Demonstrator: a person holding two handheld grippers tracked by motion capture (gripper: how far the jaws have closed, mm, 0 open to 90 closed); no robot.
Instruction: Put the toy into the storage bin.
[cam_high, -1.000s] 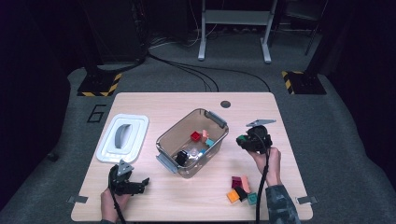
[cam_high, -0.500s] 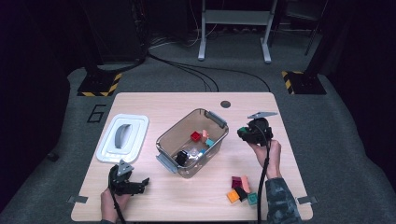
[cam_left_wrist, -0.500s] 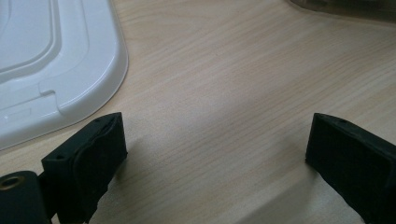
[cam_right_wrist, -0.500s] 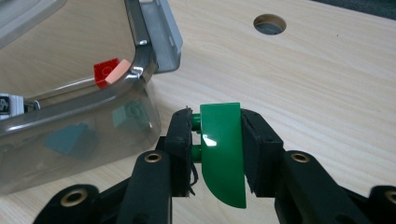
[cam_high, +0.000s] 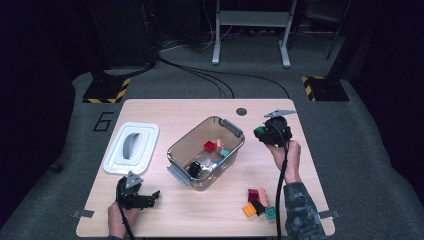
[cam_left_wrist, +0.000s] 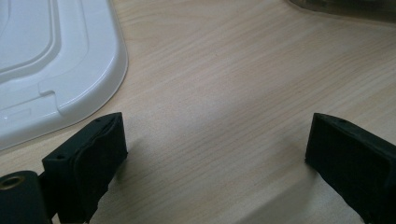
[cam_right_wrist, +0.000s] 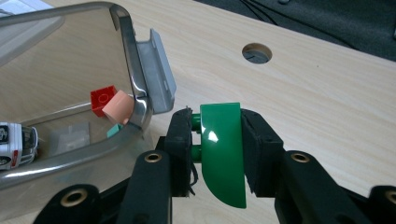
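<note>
Right tongs (cam_right_wrist: 218, 154): we see them pinching a green block (cam_right_wrist: 223, 149), up in the air just beside the clear box (cam_high: 186, 150), near the table's (cam_high: 165, 107) right edge.
Left tongs (cam_left_wrist: 215, 154): we see them spread wide with nothing inside, near the front left corner, beside the white lid (cam_left_wrist: 42, 60).

There is one clear box (cam_high: 206, 150), one white lid (cam_high: 132, 148) and two grippers. One green block (cam_right_wrist: 223, 151) is held. Four blocks (cam_high: 258, 202) sit together on the table (cam_high: 170, 112).
</note>
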